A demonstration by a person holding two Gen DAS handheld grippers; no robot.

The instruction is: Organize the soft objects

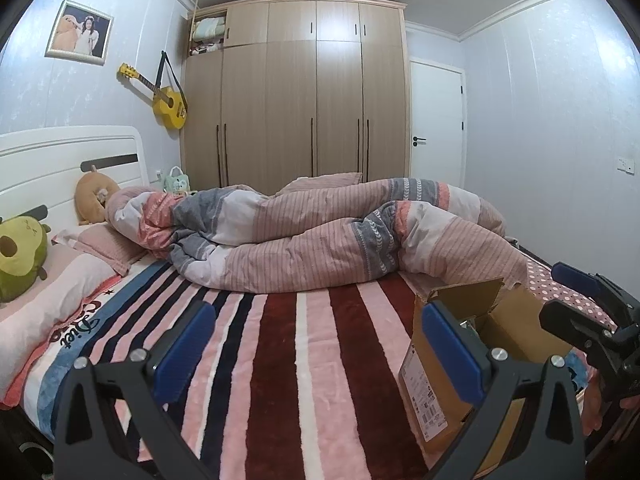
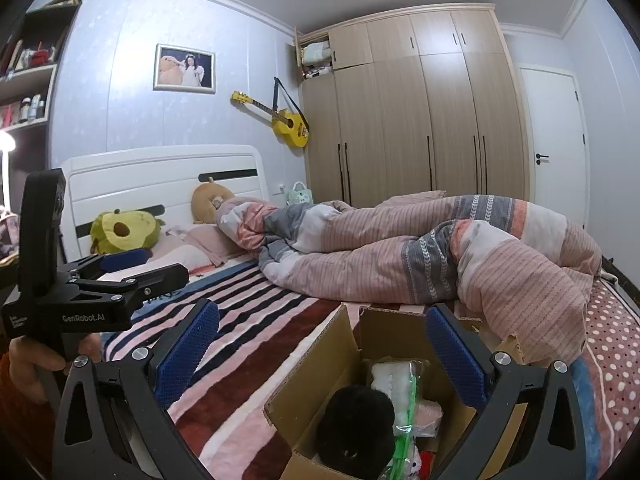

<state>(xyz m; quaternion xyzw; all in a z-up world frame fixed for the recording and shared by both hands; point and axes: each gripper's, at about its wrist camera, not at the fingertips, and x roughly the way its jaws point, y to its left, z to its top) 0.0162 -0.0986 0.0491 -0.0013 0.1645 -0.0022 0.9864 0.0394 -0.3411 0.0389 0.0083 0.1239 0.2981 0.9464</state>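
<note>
Soft objects sit packed in the open cardboard box [image 2: 316,364] on the bed, and we see them best from the right wrist: a black fuzzy ball [image 2: 354,424] low between our right gripper's [image 2: 320,356] fingers, a white plush piece [image 2: 390,376] just behind it, and a green-edged plastic bag [image 2: 404,432] leaning beside the ball toward the right finger. Those fingers stand wide apart with nothing between the blue pads [image 2: 188,352] — the box's open top lies below and between them.

From the left wrist, our left gripper [image 1: 320,348] is also spread wide and empty, its fingers over the striped blanket [image 1: 280,360]. The box [image 1: 436,392] stands at the right finger, partly hidden behind it. Beyond both fingertips a rumpled pink-and-grey quilt [image 1: 320,236] lies across the bed. Far off past the left finger we see a green avocado plush [image 1: 18,252] and a tan round plush [image 1: 94,198] against the white headboard [image 1: 60,160], with a pink pillow [image 1: 106,246] near them — well apart from the box.
</note>
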